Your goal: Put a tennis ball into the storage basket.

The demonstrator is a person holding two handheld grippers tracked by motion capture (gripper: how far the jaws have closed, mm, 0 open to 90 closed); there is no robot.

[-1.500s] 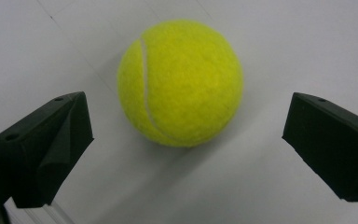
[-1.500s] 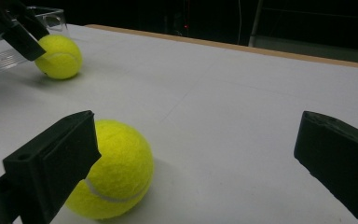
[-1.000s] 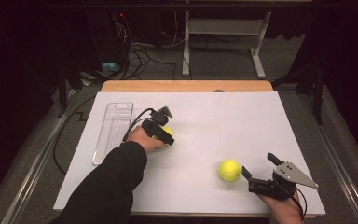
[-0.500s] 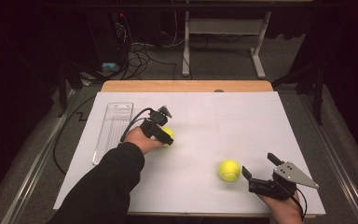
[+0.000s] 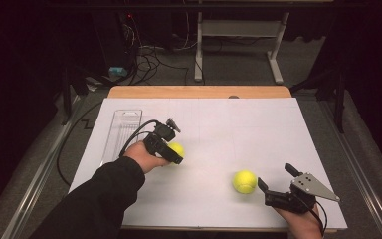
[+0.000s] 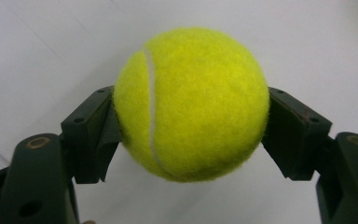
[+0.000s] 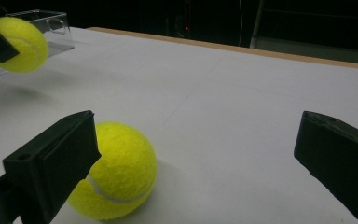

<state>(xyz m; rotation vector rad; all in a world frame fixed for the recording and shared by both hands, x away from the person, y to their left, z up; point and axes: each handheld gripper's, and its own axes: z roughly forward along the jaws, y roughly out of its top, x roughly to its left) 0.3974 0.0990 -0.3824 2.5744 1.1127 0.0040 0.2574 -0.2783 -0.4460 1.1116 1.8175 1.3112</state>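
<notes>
A dark room with trailing cables and a metal table frame lies behind the white sheet-covered table (image 5: 219, 129), whose far edge shows a strip of bare wood.

The left tongs (image 5: 171, 153) pinch a fuzzy yellow tennis ball (image 6: 191, 102) across its widest part, one black pad pressed against each flank, which keeps the round ball from rolling out. In the right gripper view this ball (image 7: 16, 44) hangs clear of the sheet with a soft shadow under it, so the grip looks meant for carrying. A clear plastic rectangular tray (image 5: 122, 134) lies just beside these tongs, on the side away from the other pair; it is the likely place for the ball, though that is only a guess.

The right tongs (image 5: 277, 183) are spread wide and hold nothing. A second yellow tennis ball (image 5: 244, 181) rests on the sheet just ahead of them, near one jaw tip rather than between the two; in the right gripper view it (image 7: 114, 170) sits half behind that jaw. The open jaws suit a reach for it.

The left hand covers most of the gripper it holds in the high view, so the pads on the ball are plain to see in the left gripper view instead. The tray's clear walls are faint against the white, and whether anything lies inside it cannot be told.
</notes>
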